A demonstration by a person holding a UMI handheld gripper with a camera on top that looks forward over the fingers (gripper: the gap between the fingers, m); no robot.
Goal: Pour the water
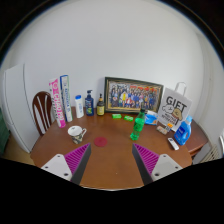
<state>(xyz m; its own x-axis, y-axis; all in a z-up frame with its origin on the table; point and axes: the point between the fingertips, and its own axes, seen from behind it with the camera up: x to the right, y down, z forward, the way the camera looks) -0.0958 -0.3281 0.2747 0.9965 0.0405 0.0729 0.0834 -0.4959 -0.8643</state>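
Observation:
A green cup (137, 129) stands on the round brown table (110, 150), beyond my right finger. A white mug (76, 132) stands beyond my left finger. A red coaster (100, 141) lies between them, ahead of the fingers. Several bottles stand at the back: a white one (79, 107), a dark one (89, 104) and a yellow one (101, 104). My gripper (111, 160) is open and empty above the table's near part. The purple pads (78, 159) are spread wide, with only bare table between them.
A framed group photo (133, 97) leans at the wall. A white GIFT bag (172, 108) and blue items (183, 131) sit at the right. A pink and white box (59, 100) stands at the left. A wooden chair (43, 108) stands behind the table's left side.

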